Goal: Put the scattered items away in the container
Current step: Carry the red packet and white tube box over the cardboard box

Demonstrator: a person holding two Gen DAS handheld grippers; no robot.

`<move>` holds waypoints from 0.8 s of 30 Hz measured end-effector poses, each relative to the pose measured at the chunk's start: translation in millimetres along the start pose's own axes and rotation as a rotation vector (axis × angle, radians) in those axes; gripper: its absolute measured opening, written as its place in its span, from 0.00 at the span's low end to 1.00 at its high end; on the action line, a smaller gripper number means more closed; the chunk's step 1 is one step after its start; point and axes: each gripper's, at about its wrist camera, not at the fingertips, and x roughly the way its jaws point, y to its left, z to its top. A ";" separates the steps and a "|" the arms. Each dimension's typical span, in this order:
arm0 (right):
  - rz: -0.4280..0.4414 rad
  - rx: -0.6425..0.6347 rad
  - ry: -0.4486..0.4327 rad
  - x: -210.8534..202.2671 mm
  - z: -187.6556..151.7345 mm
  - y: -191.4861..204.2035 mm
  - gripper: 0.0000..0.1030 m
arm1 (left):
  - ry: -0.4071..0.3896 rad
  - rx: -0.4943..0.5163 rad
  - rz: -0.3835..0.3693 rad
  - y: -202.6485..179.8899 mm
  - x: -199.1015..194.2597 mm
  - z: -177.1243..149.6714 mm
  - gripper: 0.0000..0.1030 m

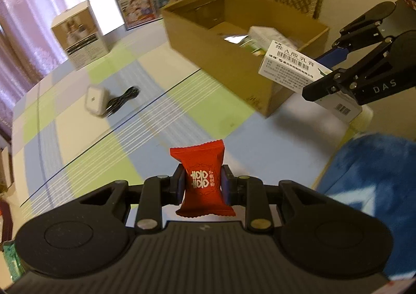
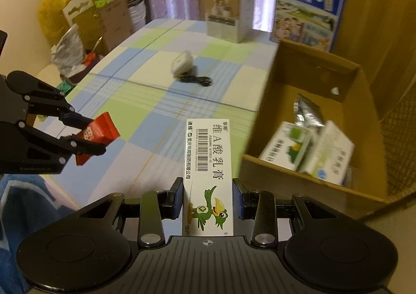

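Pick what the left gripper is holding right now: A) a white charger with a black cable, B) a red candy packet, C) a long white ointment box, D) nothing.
B: the left gripper is shut on the red candy packet, lifted above the checked tablecloth.

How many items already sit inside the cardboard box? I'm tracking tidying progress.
3 visible: a silver foil pouch toward the back, and two green-and-white boxes side by side at the near wall. Others may lie hidden.
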 end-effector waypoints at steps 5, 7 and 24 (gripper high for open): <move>-0.036 0.030 -0.022 -25.0 -5.4 -25.0 0.34 | -0.020 0.012 -0.042 -21.9 7.0 24.4 0.22; -0.052 0.045 -0.031 -33.0 -6.1 -36.4 0.34 | -0.033 0.012 -0.057 -30.0 10.1 36.2 0.22; -0.123 0.160 -0.064 -41.3 18.6 -123.7 0.34 | -0.113 -0.011 -0.119 -67.7 36.8 141.0 0.22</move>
